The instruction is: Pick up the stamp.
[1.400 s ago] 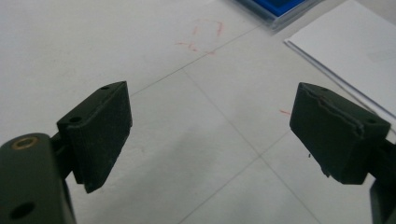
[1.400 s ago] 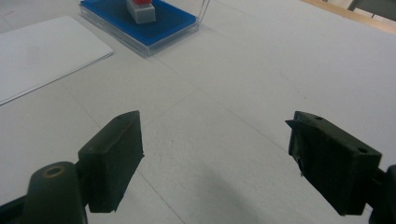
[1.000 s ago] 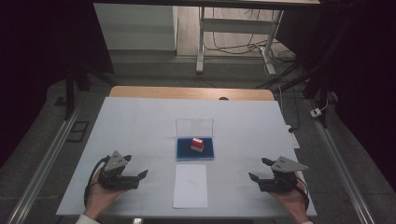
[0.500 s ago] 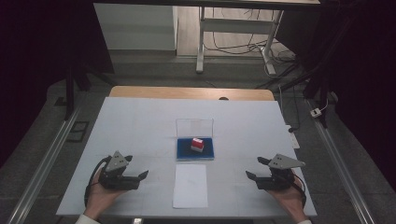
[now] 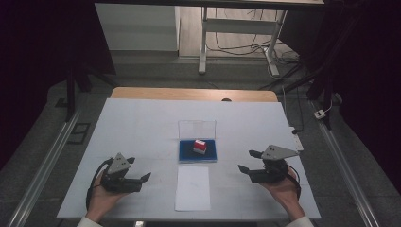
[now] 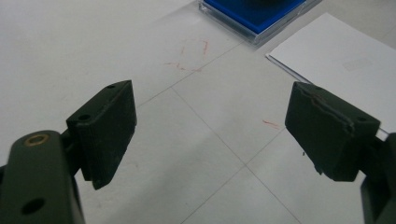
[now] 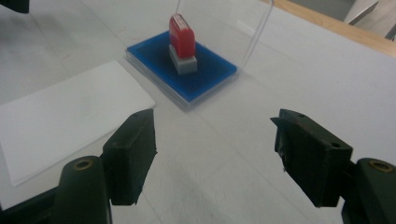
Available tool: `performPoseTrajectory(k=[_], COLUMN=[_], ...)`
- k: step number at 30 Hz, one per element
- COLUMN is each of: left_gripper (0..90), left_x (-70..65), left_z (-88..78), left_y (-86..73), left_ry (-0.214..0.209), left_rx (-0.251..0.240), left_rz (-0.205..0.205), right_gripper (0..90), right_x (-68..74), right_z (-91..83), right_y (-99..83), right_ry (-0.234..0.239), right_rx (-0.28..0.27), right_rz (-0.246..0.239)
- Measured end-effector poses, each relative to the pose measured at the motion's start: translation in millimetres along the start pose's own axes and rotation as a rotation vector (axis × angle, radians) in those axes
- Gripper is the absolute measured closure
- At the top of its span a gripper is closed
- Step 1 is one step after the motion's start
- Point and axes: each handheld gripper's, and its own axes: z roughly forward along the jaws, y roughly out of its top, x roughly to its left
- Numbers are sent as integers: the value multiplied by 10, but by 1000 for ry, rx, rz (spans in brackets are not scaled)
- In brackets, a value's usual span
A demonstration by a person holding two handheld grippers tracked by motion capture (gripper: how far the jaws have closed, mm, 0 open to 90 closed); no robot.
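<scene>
Right tongs (image 5: 249,161), empty, jaws just narrowing, right of the stamp (image 5: 200,146); left tongs (image 5: 140,171) released, left of it.

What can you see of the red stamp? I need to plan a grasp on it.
The red stamp is a small block with a glossy red upper body, a pale label on top and a grey base. It stands upright, slightly tilted, on the blue pad of an open clear case, whose lid rises behind it. Nothing else touches it; both grippers are away from it.
</scene>
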Motion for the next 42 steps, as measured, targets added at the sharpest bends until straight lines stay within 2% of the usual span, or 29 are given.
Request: performPoseTrajectory(k=[2, 6, 7, 14, 24, 26, 32, 38, 42], left_gripper=[166, 166, 166, 166, 170, 170, 172, 172, 173], left_x=[5, 12, 9, 4, 0, -4, -4, -4, -11], left_z=[6, 32, 34, 36, 51, 58, 55, 71, 62], left_y=[1, -1, -1, -2, -4, -2, -2, -6, -7], left_ry=[-2, -12, -12, -12, -9, -8, -7, -6, -4], left_rx=[-2, 9, 8, 11, 19, 22, 22, 29, 27], left_rz=[-4, -8, -8, -8, -4, -4, -3, 3, 5], right_gripper=[294, 303, 306, 307, 313, 314, 315, 317, 322], right_x=[8, -6, -6, -8, -27, -26, 15, 11, 2], right_z=[19, 42, 68, 185, 348, 396, 550, 632, 726], right_y=[125, 245, 289, 416, 488, 515, 643, 664, 676], right_ry=[6, 10, 25, 40, 55, 63, 86, 92, 101], right_rx=[-5, -14, -17, -24, -26, -33, -27, -24, 2], right_rz=[-10, -14, -12, -14, -7, 7, -18, -31, -41])
